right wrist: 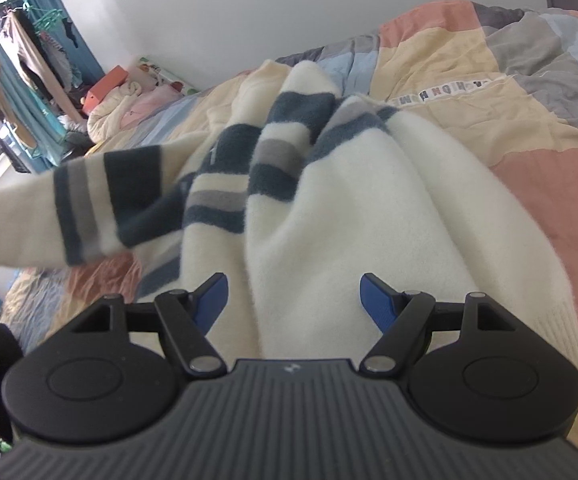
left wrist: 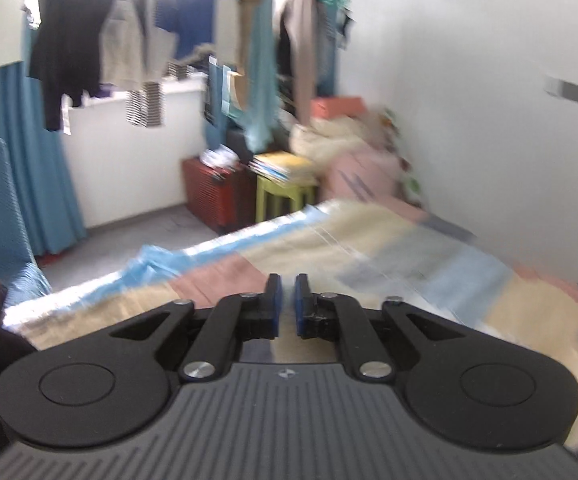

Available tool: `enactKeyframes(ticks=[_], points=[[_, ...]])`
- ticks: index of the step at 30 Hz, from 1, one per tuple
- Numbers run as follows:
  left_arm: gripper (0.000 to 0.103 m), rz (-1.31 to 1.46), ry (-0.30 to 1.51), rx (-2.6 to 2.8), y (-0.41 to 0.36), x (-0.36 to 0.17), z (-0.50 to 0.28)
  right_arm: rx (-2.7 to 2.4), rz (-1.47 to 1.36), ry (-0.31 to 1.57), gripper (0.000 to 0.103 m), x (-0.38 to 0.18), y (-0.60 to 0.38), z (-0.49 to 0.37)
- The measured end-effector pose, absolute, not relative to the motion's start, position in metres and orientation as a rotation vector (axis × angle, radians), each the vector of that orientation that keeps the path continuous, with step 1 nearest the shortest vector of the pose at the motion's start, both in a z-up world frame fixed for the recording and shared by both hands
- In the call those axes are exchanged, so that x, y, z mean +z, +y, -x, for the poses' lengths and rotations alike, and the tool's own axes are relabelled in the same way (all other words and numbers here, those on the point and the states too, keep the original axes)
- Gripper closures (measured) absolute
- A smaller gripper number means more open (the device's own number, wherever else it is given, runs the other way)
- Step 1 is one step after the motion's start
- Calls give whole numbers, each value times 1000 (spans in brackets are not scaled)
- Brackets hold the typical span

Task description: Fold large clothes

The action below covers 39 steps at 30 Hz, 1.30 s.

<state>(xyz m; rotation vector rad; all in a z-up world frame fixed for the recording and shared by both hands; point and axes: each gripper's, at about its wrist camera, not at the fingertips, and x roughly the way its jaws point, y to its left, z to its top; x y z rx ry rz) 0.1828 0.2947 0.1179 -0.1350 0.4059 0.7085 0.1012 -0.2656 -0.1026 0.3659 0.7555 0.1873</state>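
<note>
- Two grippers on my feeds, one per wrist view.
- Left gripper [left wrist: 287, 302]: my read is closed. The blue pads [left wrist: 275, 304] sit nearly together with only a thin slit showing between them, and nothing is pinched there.
- Left view is smeared with motion blur. It looks out level over the patchwork bedspread [left wrist: 389, 252] toward the far end of the room: hanging clothes [left wrist: 73, 40] at the window, blue curtain [left wrist: 21, 148], red crate [left wrist: 213, 192], green stool [left wrist: 283, 196] with a stack of papers on top.
- I can't see the sweater from the left view.
- Right gripper [right wrist: 294, 300]: fingers [right wrist: 213, 296] spread wide, angled down over the sweater [right wrist: 369, 208]. Fabric lies between and under the two fingers; I can't tell if the pads touch it, but they aren't clamped on it.
- Sweater is cream knit with dark teal and grey stripes, bunched in loose folds on the patchwork bedspread [right wrist: 489, 128], roughly mid-bed, not flat.
- One striped sleeve [right wrist: 69, 212] sticks out to the left side of the right view, lifted off the bedspread and blurred; its end runs out of frame.
- Ribbed hem [right wrist: 565, 332] lies at the lower right, just beside the right finger.
- Pile of pale bedding [right wrist: 121, 108] sits at the far end of the bed by the wall.
</note>
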Motion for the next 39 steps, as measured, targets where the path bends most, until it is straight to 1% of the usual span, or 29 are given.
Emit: enactKeyframes(ticks=[3,5,7,10,16,19,21,24,27,28,29,31,36,39], points=[[103,69,365,814,331,117,-200,181,-337,747,28,-103,-260,-106],[103,111,430,827,358,97,-215,181,-321,752,28,-105,-255,-112],[103,156,472,805,376,67,-225,177,-313,762,28,-107,-250,-117],[103,249,567,702,390,7,-240,169,-300,776,27,-111,-243,-127],[103,302,719,586,379,-100,-267,150,-247,786,27,-120,-229,-141],[103,301,806,582,375,-140,-276,133,-248,788,27,-125,-229,-149],[103,262,818,578,376,-152,-280,124,-254,795,27,-127,-229,-157],[103,223,855,571,375,-151,-287,122,-251,796,27,-129,-225,-164],[101,248,872,550,370,-132,-283,131,-217,790,27,-130,-220,-163],[93,236,880,548,366,-127,-281,132,-215,787,27,-129,-221,-162],[77,219,888,547,358,-118,-277,133,-220,784,27,-129,-221,-161],[59,195,883,534,344,-101,-270,135,-232,776,27,-128,-223,-157],[59,222,831,463,298,-54,-238,140,-253,768,29,-125,-229,-145],[59,254,809,397,261,-33,-213,136,-312,767,29,-120,-241,-134]])
